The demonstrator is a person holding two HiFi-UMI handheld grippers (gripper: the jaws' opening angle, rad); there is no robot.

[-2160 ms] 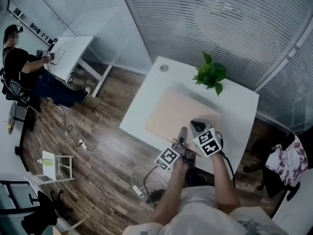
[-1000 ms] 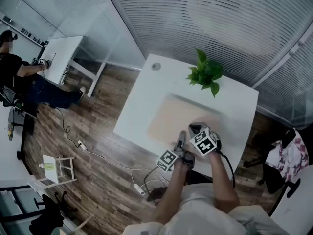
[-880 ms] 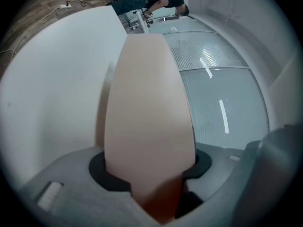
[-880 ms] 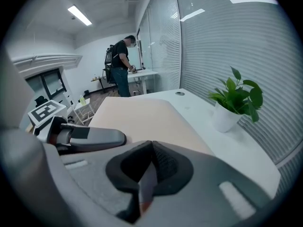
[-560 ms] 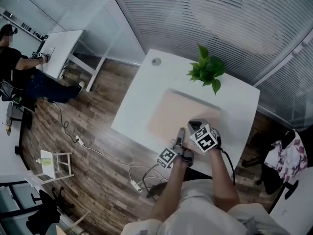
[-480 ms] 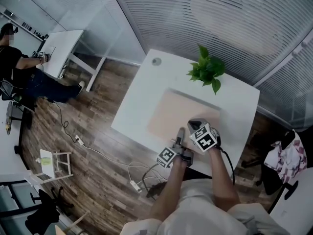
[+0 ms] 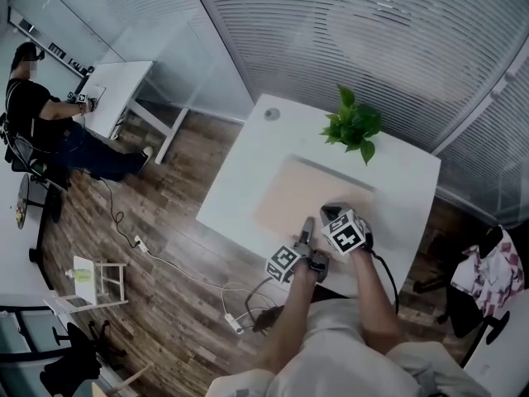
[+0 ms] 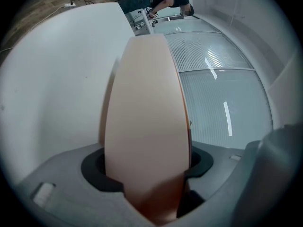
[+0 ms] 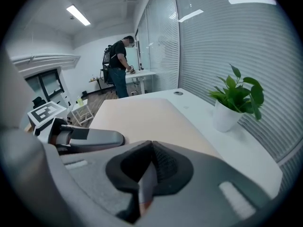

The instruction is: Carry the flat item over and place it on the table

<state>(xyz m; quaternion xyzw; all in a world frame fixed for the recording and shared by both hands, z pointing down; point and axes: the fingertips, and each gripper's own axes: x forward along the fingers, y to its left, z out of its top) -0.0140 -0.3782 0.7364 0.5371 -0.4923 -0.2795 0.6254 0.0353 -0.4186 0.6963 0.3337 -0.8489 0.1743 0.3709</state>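
The left gripper (image 8: 147,167) has its jaws released: they have just been opening, and the flat board (image 8: 144,103) stands loosely between them, one broad peach face showing and its thin edge against the jaw at 3 o'clock. The right gripper (image 9: 150,169) has its jaws clenched on the near edge of the same board, a thin sliver of it pinched between the dark pads. In the head view both grippers sit at the board's 6 o'clock edge, the left one just beside the right at its 9 o'clock. The board lies on the white tabletop (image 7: 240,180), near the edge closest to the person holding the grippers. A potted plant (image 7: 354,126) stands on the tabletop at 1 o'clock from the board, apart from it. Well apart, at 10 o'clock, a person (image 7: 41,114) is at another white desk (image 7: 124,85).
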